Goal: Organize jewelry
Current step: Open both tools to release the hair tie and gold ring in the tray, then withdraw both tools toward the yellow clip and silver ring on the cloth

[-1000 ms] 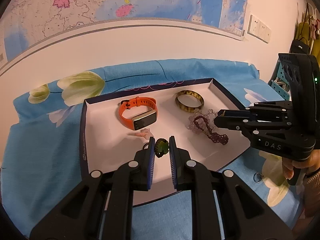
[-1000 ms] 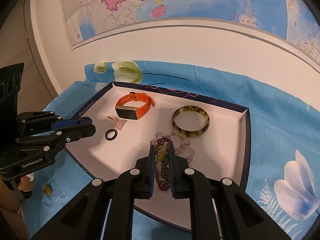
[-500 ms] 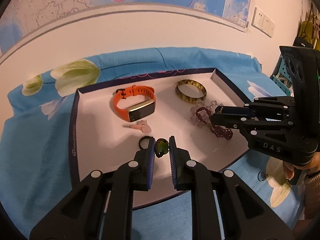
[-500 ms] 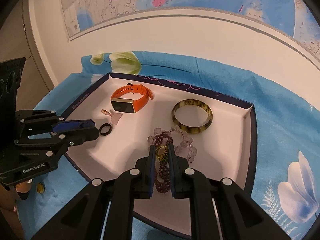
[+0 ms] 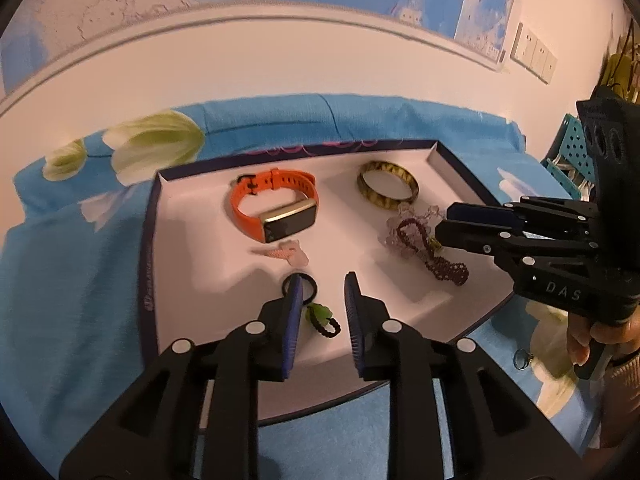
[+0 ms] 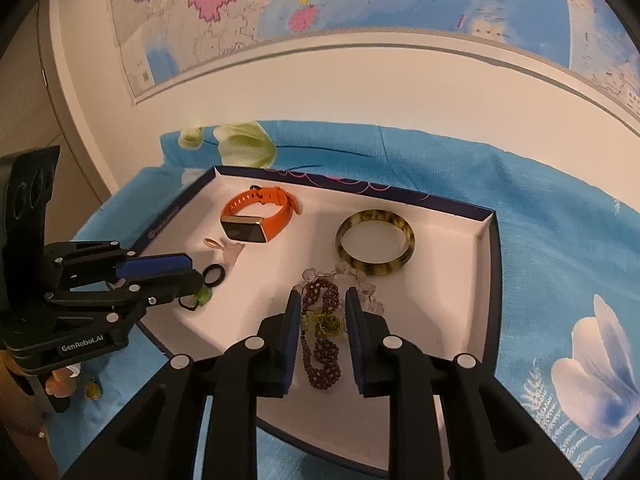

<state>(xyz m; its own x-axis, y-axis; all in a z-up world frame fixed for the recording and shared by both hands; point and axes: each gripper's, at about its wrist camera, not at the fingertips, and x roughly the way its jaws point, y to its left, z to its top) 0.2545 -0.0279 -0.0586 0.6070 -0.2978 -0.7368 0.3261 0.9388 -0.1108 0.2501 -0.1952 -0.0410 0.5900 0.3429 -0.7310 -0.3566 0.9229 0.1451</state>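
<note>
Both grippers are seen parted over the white tray (image 5: 448,168); the left gripper (image 5: 323,300) is spread wide at lower centre of its view, nothing gripped; a green ring (image 5: 322,316) is seen lying loose on the tray floor between its fingers, a black ring (image 5: 301,286) just beyond the left finger; the right gripper (image 6: 319,318) is likewise held open, low in its frame, straddling the dark bead bracelet (image 6: 322,348) and a small green piece (image 6: 330,324) without clamping either; an orange watch (image 5: 276,206) is placed upper centre of the tray, a mottled bangle (image 5: 387,191) to its right, a pink charm (image 5: 286,252) below the watch; a flowered blue cloth (image 6: 540,216) is spread beneath the tray.
</note>
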